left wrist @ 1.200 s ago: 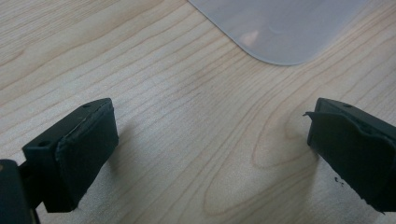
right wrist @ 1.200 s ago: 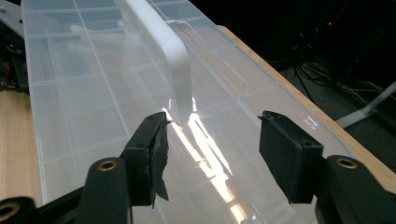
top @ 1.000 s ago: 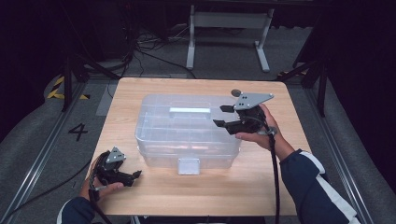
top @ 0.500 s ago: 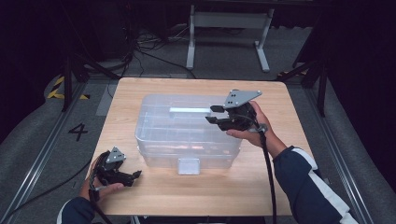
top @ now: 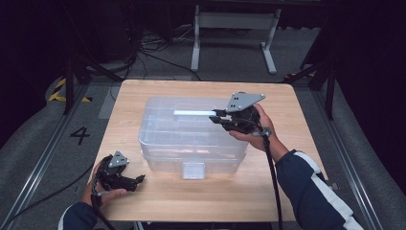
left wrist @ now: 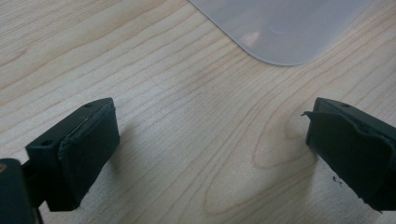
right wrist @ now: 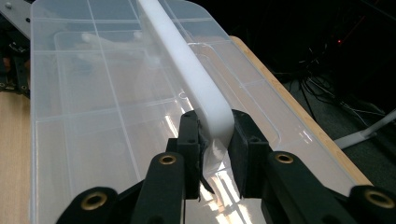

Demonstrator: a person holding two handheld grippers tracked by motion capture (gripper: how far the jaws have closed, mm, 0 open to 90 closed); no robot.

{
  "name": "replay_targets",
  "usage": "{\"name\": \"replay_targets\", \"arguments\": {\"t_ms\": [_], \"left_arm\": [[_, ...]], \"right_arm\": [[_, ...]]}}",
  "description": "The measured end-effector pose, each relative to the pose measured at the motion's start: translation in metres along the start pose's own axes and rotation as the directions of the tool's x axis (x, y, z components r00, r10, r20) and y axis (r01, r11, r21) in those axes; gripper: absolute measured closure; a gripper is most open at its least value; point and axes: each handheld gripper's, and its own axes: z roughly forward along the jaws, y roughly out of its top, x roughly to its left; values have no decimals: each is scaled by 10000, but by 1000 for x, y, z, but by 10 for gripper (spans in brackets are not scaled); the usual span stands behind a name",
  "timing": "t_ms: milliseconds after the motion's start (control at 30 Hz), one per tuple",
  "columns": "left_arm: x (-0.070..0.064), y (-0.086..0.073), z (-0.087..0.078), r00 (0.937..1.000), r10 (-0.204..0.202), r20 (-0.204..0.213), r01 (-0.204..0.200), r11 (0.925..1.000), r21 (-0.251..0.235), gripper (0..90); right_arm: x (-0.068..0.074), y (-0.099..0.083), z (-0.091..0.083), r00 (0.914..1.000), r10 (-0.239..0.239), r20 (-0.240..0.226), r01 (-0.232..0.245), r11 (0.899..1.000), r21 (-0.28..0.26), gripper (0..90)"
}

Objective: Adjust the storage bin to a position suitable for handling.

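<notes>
The right gripper [right wrist: 215, 140] is clamped on one end of the white handle [right wrist: 187, 65] atop the clear storage box [top: 191, 139]. The left gripper [top: 125, 179] rests spread wide on the counter [top: 287, 182], beside the box. Pulling from that end could tilt the box or slip the handle free.

Left tongs [top: 139, 178] low, jaws wide apart, right tongs [top: 216, 116] raised, seemingly clamped shut

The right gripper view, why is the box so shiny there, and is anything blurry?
Right gripper view: room light glares off the clear organizer box lid near the white handle; the background is dark. Left gripper view: the jaws look soft against the sharper wood table.
</notes>
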Motion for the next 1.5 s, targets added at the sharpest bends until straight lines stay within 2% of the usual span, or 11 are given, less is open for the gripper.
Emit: {"name": "replay_targets", "arguments": {"t_ms": [200,400,500,600,733,867,1067,1200,1333,1433,1500], "left_arm": [[0,0,-1,9999,-109,-82,108,9999,-60,82],[-3,-1,-3,9984,-457,-341,451,9988,-177,154],[-6,2,-5,9971,-604,-464,608,9981,81,179],[-8,4,-9,9958,-463,-784,481,9986,204,237],[-7,8,-20,9928,-448,-1114,434,9989,-154,244],[-6,14,-33,9929,-532,-1062,449,9959,-785,282],[-14,28,-51,9933,-97,-1155,-72,9894,-1453,313],[-17,34,-58,9907,-271,-1330,50,9864,-1642,332],[-20,41,-65,9923,-367,-1182,125,9798,-1996,366],[-21,46,-68,9948,-211,-996,-7,9768,-2140,382],[-24,48,-68,9944,-129,-1051,-112,9742,-2253,443]], "right_arm": [[-8,5,-1,9996,269,-111,-269,9996,8,754],[-13,9,-1,9992,346,-223,-345,9994,46,751],[-14,11,-1,9995,257,-175,-256,9996,96,747],[-16,13,-1,9995,281,-173,-279,9995,114,744],[-18,14,-1,9991,391,-181,-389,9992,112,741],[-20,18,-1,9993,361,-89,-359,9991,220,735],[-24,21,-1,9991,415,-88,-413,9988,264,731],[-25,22,-1,9993,378,-68,-376,9988,301,729],[-27,24,-1,9994,343,-67,-340,9988,355,724],[-27,26,-1,9996,298,4,-298,9988,385,721],[-27,27,-1,9997,236,96,-239,9988,417,717]]}}
